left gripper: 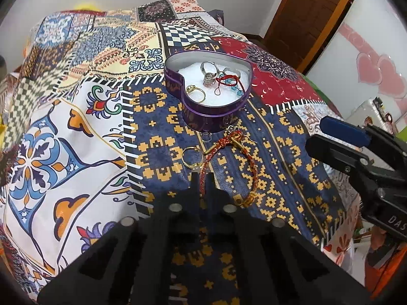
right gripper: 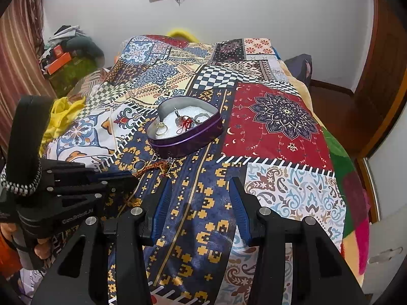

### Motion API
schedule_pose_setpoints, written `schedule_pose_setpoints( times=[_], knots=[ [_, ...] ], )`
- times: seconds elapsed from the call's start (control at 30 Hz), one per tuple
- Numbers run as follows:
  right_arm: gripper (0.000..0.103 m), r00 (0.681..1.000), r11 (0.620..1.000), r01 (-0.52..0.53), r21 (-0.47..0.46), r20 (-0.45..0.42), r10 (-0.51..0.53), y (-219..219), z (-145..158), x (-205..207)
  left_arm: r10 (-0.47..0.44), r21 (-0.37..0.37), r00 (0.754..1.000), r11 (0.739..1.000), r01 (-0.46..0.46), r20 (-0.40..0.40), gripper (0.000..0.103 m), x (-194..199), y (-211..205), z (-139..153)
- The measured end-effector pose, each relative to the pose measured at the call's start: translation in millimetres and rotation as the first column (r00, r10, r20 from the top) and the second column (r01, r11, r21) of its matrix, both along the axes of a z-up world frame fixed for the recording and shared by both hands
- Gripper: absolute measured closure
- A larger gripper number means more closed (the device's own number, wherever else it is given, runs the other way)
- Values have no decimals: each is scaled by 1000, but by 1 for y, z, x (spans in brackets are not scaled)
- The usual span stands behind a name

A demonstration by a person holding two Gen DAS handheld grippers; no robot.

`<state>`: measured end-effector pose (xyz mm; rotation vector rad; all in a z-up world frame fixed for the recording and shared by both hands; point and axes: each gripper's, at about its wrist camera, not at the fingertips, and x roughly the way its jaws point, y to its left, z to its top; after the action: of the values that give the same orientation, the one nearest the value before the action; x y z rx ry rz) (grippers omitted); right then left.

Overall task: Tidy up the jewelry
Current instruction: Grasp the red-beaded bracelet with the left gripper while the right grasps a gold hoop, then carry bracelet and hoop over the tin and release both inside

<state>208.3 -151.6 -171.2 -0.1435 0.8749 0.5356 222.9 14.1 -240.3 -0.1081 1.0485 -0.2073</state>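
A purple heart-shaped tin (left gripper: 203,117) stands open on the patterned bedspread; it also shows in the right wrist view (right gripper: 188,142). Inside lie a gold ring (left gripper: 195,92), silver rings (left gripper: 209,73) and a red-and-blue bead string (left gripper: 230,81). In front of the tin lie a gold ring (left gripper: 191,156), a small silver ring (left gripper: 206,136) and a red-and-gold braided bracelet (left gripper: 223,150). My left gripper (left gripper: 202,178) is shut on the bracelet's cord. My right gripper (right gripper: 201,190) is open and empty, right of the left gripper (right gripper: 119,178).
The patchwork bedspread (right gripper: 274,127) covers the bed. A yellow cloth (right gripper: 61,119) and a pile of clutter (right gripper: 68,56) lie at the left. A wooden door (right gripper: 381,76) stands at the right, and a wardrobe with pink hearts (left gripper: 374,71).
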Motion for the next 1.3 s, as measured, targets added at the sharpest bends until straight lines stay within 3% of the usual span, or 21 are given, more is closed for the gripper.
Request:
schedule_pose_setpoints(
  times=[0.23, 0.4, 0.63, 0.77, 0.9, 1.3],
  knots=[
    [60, 1000, 1000, -15, -4, -12, 15, 7, -2, -4, -9, 18, 997, 1000, 8, 73, 102, -18, 3, 22],
    [60, 998, 999, -45, 12, -35, 46, 23, -5, -6, 41, 36, 988, 998, -47, 151, 102, -32, 28, 46],
    [61, 990, 992, -126, 14, -57, 126, 61, -16, -8, 116, 27, 977, 992, -122, 178, 102, -38, 67, 52],
    [75, 982, 984, -176, -17, -72, 174, 83, -23, -5, 131, 14, 975, 991, -136, 179, 102, -38, 79, 47],
    [78, 985, 982, -170, -87, -57, 165, 95, -34, 3, 148, -1, 973, 989, -150, 175, 102, -33, 86, 42],
    [95, 976, 978, -202, -52, -98, 196, 96, -38, 10, 156, -10, 972, 988, -157, 176, 102, -35, 85, 43]
  ],
)
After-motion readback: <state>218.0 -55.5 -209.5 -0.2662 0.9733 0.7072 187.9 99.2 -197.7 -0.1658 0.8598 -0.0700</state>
